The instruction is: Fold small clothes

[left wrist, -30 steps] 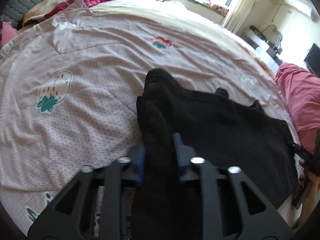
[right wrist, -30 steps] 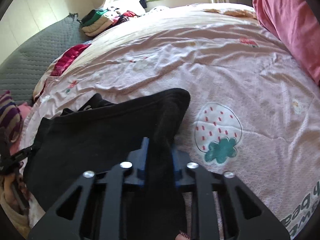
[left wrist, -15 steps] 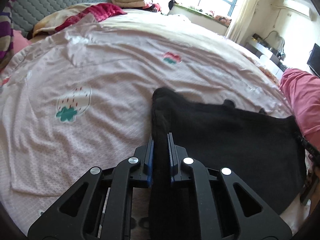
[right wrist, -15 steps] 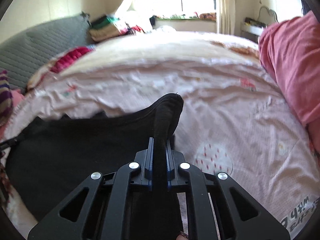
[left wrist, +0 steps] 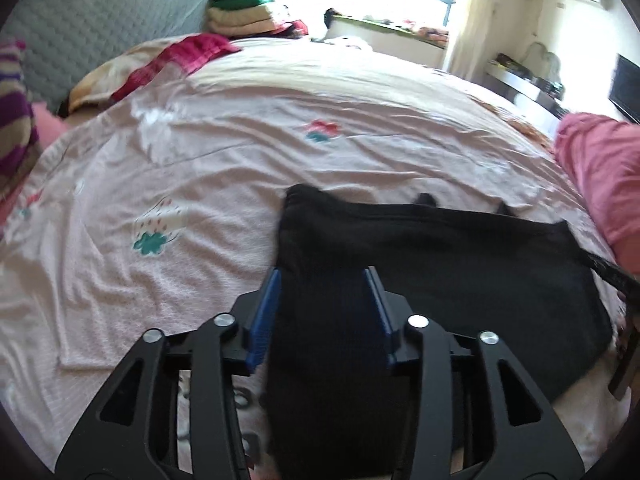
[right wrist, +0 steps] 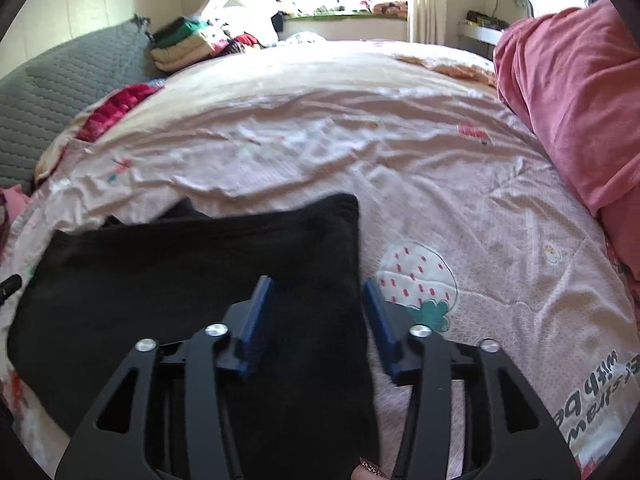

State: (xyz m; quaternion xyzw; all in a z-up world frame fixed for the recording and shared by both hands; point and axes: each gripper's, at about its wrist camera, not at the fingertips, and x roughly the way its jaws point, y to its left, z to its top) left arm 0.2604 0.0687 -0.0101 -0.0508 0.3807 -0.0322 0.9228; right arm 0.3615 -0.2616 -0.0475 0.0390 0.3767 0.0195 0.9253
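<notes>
A black garment (left wrist: 440,264) lies flat on the pink bedsheet (left wrist: 200,160), folded into a wide rectangle. My left gripper (left wrist: 324,276) is open, its blue pads on either side of the garment's left corner, which lies loose between them. In the right wrist view the same black garment (right wrist: 180,272) spreads to the left. My right gripper (right wrist: 318,286) is open over its right corner, the right pad just off the cloth over the bedsheet (right wrist: 460,200).
A pink pillow (right wrist: 572,100) lies at the right. A stack of folded clothes (left wrist: 240,16) sits at the far side by the grey headboard (left wrist: 80,28). A red cloth (left wrist: 180,56) lies at the far left. The other gripper's tip (left wrist: 612,276) shows at the garment's right edge.
Both grippers were shut on the garment's corners half a second ago. Both have opened and let the cloth go; it now lies flat on the bed.
</notes>
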